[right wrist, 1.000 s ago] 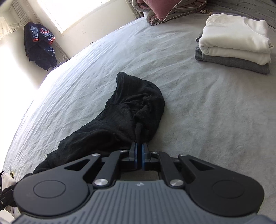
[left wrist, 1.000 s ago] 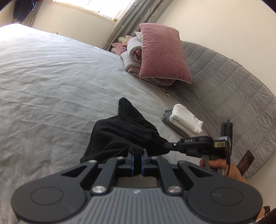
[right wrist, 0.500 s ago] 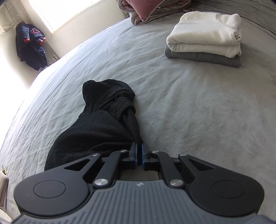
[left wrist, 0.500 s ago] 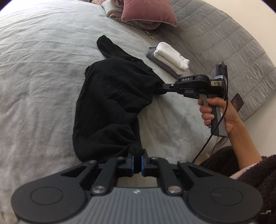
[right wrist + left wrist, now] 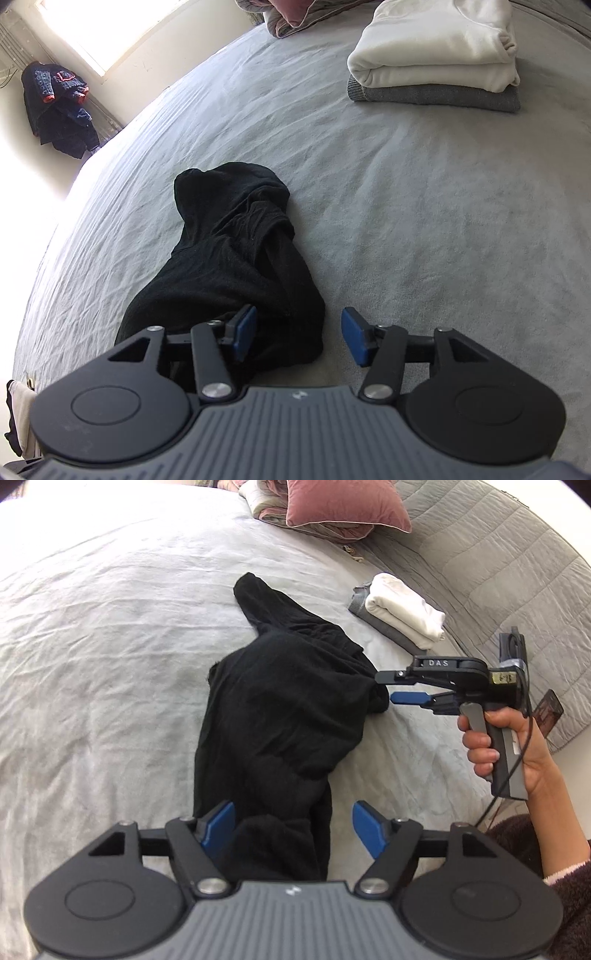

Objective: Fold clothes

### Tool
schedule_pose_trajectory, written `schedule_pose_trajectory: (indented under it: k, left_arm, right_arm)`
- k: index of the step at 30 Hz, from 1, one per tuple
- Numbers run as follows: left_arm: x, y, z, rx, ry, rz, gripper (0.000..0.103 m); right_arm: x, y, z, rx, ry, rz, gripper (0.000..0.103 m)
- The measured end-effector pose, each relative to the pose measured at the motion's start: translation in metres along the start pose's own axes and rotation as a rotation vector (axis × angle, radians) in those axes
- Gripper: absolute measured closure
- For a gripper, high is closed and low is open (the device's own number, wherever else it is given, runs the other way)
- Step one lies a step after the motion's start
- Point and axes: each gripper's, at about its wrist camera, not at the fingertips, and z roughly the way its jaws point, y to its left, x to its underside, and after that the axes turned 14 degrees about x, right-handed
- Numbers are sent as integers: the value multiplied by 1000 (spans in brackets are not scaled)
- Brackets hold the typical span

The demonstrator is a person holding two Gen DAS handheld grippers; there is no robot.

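With both sets of jaws spread wide, left gripper [image 5: 293, 825] and right gripper [image 5: 299, 336] grasp nothing; black garment [image 5: 280, 716] lies crumpled on the grey bed [image 5: 92, 657], between their fingers.

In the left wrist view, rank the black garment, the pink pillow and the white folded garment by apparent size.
1. black garment
2. pink pillow, though farther away and cut off by the frame
3. white folded garment
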Motion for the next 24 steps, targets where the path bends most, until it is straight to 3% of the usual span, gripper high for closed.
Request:
schedule_pose_trajectory:
  k: [3,15,24]
  left_arm:
    - [-28,-2,12,-27,-11,14,25]
    - [-126,18,101,-154,-73,4,25]
    - [-168,44,162,-210,-153,-29,25]
  right_arm:
    - [-6,2,1,-5,7,9,47]
    - [-20,-2,25,-63,111,99,41]
    - [-22,-10,29,-99,138,141,39]
